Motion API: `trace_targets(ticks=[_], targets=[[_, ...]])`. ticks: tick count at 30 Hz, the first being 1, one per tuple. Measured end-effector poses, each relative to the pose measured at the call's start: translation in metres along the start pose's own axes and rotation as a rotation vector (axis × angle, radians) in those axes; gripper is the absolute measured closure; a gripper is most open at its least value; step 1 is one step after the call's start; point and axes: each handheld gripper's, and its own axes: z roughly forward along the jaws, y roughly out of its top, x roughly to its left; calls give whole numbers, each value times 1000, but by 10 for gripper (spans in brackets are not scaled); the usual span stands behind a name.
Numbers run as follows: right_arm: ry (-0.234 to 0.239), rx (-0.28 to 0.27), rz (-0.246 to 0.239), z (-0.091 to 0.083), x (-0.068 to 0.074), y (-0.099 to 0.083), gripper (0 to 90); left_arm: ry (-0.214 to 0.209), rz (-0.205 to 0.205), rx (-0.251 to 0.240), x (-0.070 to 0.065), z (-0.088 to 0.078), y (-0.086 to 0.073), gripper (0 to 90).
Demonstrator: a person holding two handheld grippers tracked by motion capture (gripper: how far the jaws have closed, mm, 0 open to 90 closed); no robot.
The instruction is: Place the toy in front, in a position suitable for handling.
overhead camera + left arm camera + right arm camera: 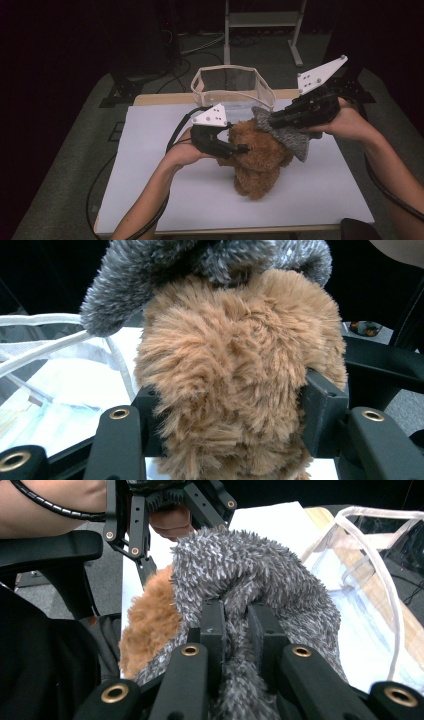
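— Where is the brown plush toy [257, 155] right now?

— On the white table [165, 200], near its middle, lying in front of the clear bag with the white trim [232, 89]. The left claw [239, 148] comes at it from the left, and in the left gripper view the brown fur bulges between the two black jaws, both pads pressed into it.

— So the left one is gripping?

— Yes, clamped on the toy's body. The right claw [274, 120] comes in from the right (a little higher up) and its jaws are pinched tight on the grey fuzzy cloth [290, 134].

— And the cloth itself?

— It drapes over the upper right side of the toy, touching the brown fur. In the right gripper view a fold of grey pile is squeezed between the jaws, with brown fur showing just to its left.

— The hands?

— One on each gripper, forearms coming in from the near edge.
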Motion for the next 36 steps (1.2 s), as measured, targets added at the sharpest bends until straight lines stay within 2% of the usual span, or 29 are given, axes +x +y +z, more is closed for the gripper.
trace_targets(ticks=[5, 8, 9, 10, 12, 14, 18, 20, 25, 30, 33, 36], targets=[[0, 24, -28, 18, 0, 12, 787, 1, -19, 19, -1, -4, 3, 303], [17, 15, -28, 28, -1, 18, 787, 1, -39, -9, -1, -10, 7, 242], [29, 12, -32, 32, -1, 21, 787, 4, -42, -13, -1, -12, 8, 243], [35, 13, -33, 36, 1, 23, 787, 2, -36, 2, -1, -12, 8, 248], [40, 18, -51, 42, 3, 28, 786, -3, -35, 27, -1, -13, 4, 313], [42, 23, -57, 45, 5, 31, 786, 12, -40, 39, -1, -15, 1, 372], [32, 13, -66, 40, 4, 30, 786, 15, -40, 43, 0, -17, -1, 402], [28, 11, -60, 29, 2, 25, 787, 19, -39, 43, 0, -18, 0, 399], [17, 22, -46, 16, 0, 17, 787, 9, -38, 30, 0, -14, 1, 394], [56, 56, -79, 35, 4, 28, 787, 4, -9, 52, -4, -5, 10, 396], [78, 45, -77, 47, 6, 35, 787, 6, -14, 57, -3, -5, 9, 396], [69, 49, -96, 48, 7, 37, 786, 8, -26, 51, 0, -9, 5, 400]])
